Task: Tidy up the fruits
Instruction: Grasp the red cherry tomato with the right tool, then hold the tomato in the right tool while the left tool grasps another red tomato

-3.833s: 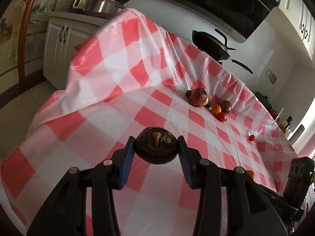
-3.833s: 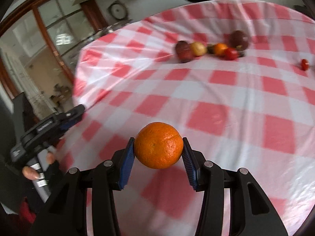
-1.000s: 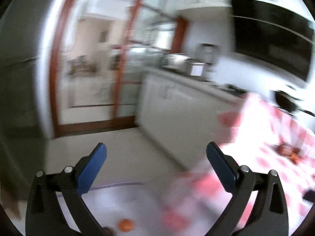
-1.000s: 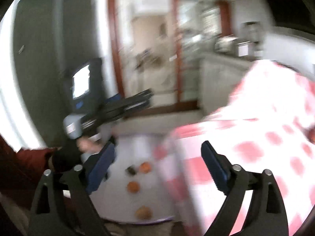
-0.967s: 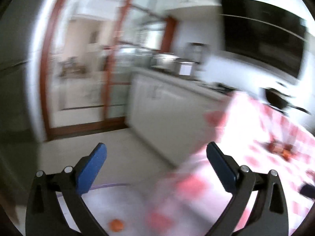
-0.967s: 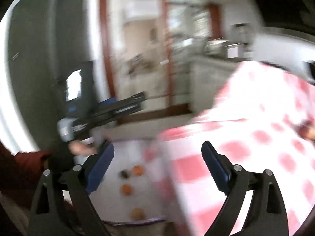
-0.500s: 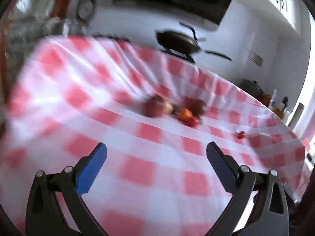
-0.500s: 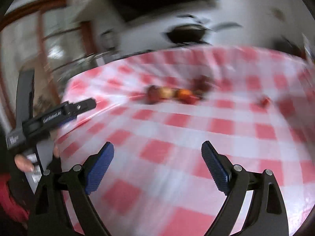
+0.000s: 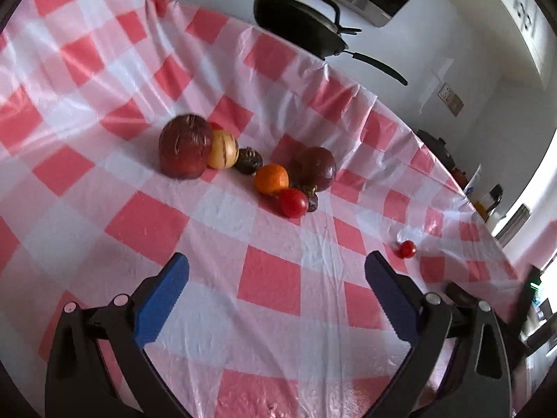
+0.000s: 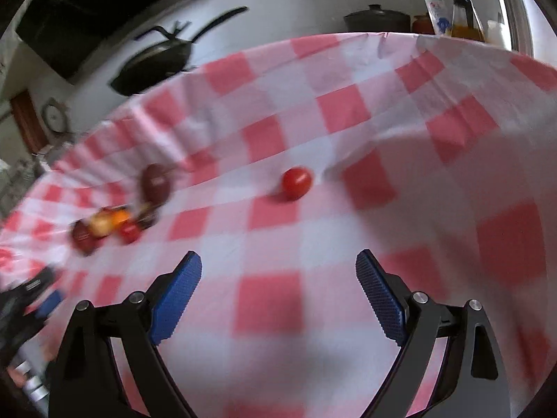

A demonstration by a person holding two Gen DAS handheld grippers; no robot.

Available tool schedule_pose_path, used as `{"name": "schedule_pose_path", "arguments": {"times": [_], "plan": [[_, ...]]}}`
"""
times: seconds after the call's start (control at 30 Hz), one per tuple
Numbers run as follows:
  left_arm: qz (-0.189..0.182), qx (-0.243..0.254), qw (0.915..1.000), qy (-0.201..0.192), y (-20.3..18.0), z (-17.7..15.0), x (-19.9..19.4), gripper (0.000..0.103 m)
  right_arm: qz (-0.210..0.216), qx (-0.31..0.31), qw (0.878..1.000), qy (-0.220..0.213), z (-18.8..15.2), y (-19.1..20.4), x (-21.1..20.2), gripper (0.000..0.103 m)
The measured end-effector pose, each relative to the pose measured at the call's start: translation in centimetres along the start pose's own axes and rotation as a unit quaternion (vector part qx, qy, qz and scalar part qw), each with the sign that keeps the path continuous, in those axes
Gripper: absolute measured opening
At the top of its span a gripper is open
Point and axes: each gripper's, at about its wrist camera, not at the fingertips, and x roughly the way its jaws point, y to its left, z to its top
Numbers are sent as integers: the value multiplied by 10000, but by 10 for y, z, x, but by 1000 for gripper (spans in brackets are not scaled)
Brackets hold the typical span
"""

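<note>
A cluster of fruit lies on the red-and-white checked tablecloth point(image 9: 271, 278): a big dark red fruit point(image 9: 184, 151), a yellow striped one point(image 9: 223, 149), an orange point(image 9: 271, 178), a red tomato point(image 9: 293, 202) and a dark purple fruit point(image 9: 318, 168). A lone small tomato point(image 9: 406, 249) sits apart to the right. My left gripper point(image 9: 276, 266) is open and empty, short of the cluster. In the right wrist view the lone tomato point(image 10: 296, 183) lies ahead of my open, empty right gripper point(image 10: 278, 264), with the blurred cluster point(image 10: 115, 224) far left.
A black wok point(image 9: 299, 31) rests beyond the table's far edge. A dark pot point(image 10: 377, 19), bottles and packets point(image 10: 466, 14) stand on the counter behind the cloth. The other gripper's body point(image 10: 31, 296) shows at the right wrist view's left edge.
Both grippers swung from the floor-side tray of fruit back over the table. Earlier they held a dark fruit and an orange; now both are empty and face the fruit on the cloth.
</note>
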Motion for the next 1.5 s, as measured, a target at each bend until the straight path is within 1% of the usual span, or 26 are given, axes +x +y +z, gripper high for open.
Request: {"name": "schedule_pose_path", "arguments": {"times": [0.03, 0.1, 0.17, 0.23, 0.3, 0.43, 0.53, 0.57, 0.6, 0.63, 0.67, 0.77, 0.87, 0.9, 1.0, 1.1, 1.17, 1.23, 1.27, 1.3, 1.33, 1.4, 1.43, 1.47, 1.5], "plan": [[-15, -79, 10000, 24, 3, 1, 0, 101, -109, -79, 9997, 183, 8, -2, 20, 87], [-45, -245, 9997, 57, 8, 1, -1, 101, -82, -41, 9989, 469, 23, -4, 50, 84], [-62, -325, 9994, 109, 12, 2, 0, 101, -170, -169, 9979, 609, 34, -1, 67, 83], [-46, -313, 9994, 136, 11, 2, 1, 101, -266, -345, 9965, 707, 44, 4, 84, 79], [-34, -260, 9995, 149, 9, 1, 2, 101, -241, -444, 9955, 797, 52, 8, 97, 77], [-42, -174, 9997, 185, 6, 0, 3, 101, -381, -531, 9933, 950, 62, 8, 117, 68], [-58, -175, 9996, 223, 6, 0, 4, 101, -414, -611, 9919, 1035, 65, 6, 126, 63], [-61, -181, 9996, 229, 6, 0, 4, 101, -455, -698, 9911, 1040, 65, 8, 126, 59], [-63, -186, 9995, 236, 6, 0, 4, 101, -488, -811, 9900, 1050, 63, 10, 126, 50], [-67, -199, 9995, 243, 7, 1, 4, 101, -386, -852, 9901, 1049, 61, 11, 124, 41], [-63, -203, 9995, 245, 7, 1, 5, 101, -329, -838, 9905, 1038, 59, 10, 122, 39], [-51, -145, 9996, 249, 5, 0, 5, 101, -97, -571, 9940, 928, 51, 4, 107, 39], [-30, 8, 9996, 269, 0, -1, 6, 101, 454, -87, 9965, 702, 36, -2, 77, 39], [-22, 52, 9995, 302, -1, -1, 8, 101, 627, -24, 9962, 598, 27, 0, 63, 39], [23, 210, 9988, 447, -8, 0, 16, 101, 864, 13, 9952, 449, 10, 11, 32, 39], [154, 431, 9971, 613, -18, 4, 30, 101, 1209, 282, 9921, 202, 3, 20, 6, 39], [400, 571, 9945, 779, -25, 8, 46, 101, 1371, 487, 9894, 32, 1, 25, -6, 39], [589, 626, 9929, 817, -32, 17, 65, 101, 1555, 625, 9859, 1, -9, 29, -14, 39], [614, 660, 9925, 828, -35, 20, 71, 101, 1599, 641, 9851, 22, -12, 29, -17, 39], [745, 758, 9908, 841, -42, 25, 84, 101, 1604, 622, 9851, 77, -11, 40, -14, 39], [866, 862, 9888, 858, -48, 27, 93, 100, 1570, 584, 9858, 109, -14, 42, -16, 39], [1194, 1227, 9805, 970, -62, 31, 115, 88, 1424, 412, 9888, 151, -18, 51, -20, 39], [1296, 1356, 9768, 1037, -67, 31, 123, 85, 1410, 375, 9892, 141, -22, 52, -28, 39], [1385, 1461, 9731, 1121, -71, 32, 132, 78, 1430, 335, 9891, 130, -21, 55, -28, 39], [1422, 1489, 9716, 1170, -72, 32, 137, 72, 1451, 336, 9888, 126, -21, 55, -27, 39]]}}
